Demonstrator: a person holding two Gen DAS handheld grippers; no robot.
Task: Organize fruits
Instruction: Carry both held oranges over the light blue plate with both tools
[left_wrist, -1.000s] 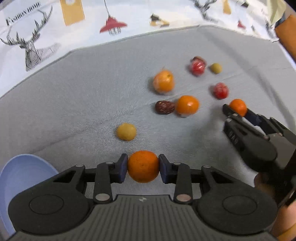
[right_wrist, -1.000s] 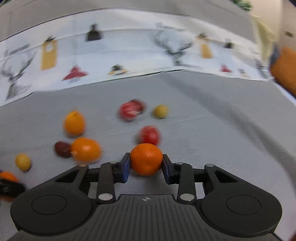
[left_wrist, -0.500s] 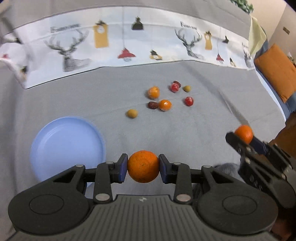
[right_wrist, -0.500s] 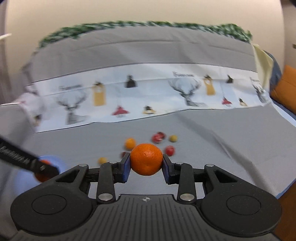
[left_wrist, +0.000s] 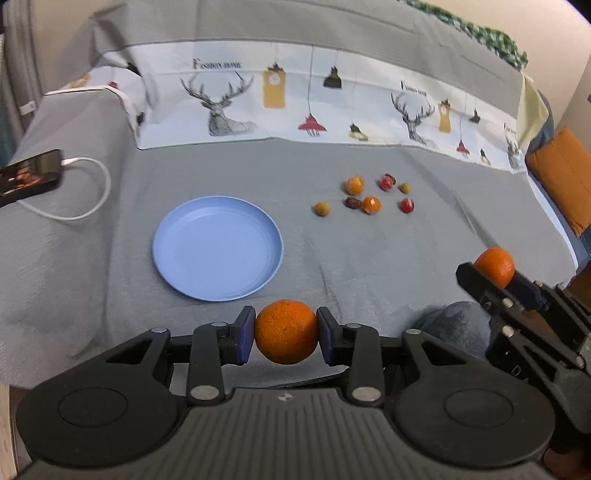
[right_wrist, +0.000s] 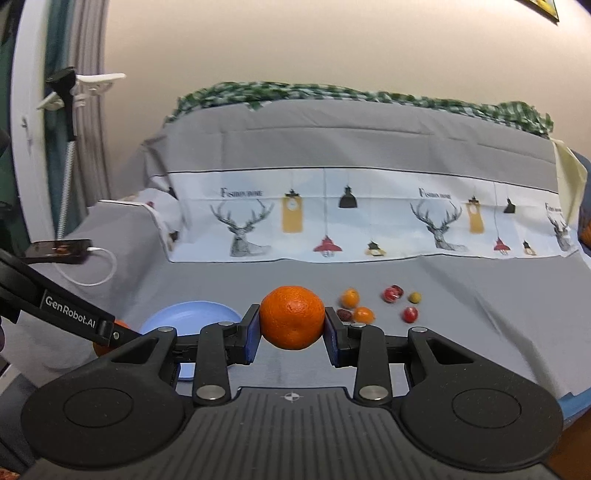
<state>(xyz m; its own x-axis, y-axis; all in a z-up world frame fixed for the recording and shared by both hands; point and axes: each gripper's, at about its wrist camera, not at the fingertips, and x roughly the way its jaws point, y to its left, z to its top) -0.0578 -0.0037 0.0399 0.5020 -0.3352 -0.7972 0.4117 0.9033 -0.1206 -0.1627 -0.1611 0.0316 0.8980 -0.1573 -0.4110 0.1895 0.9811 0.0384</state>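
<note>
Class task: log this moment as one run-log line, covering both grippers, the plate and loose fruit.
left gripper: shut on round orange | right gripper: shut on orange tangerine | blue round plate: no fruit | seven small fruits: loose on grey cloth

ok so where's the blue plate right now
In the left wrist view the blue plate sits empty on the grey cloth, left of the loose fruit cluster and right of the phone on its white cable.

"GenRobot.AI" on left hand-held gripper (right_wrist: 110, 341)
</note>
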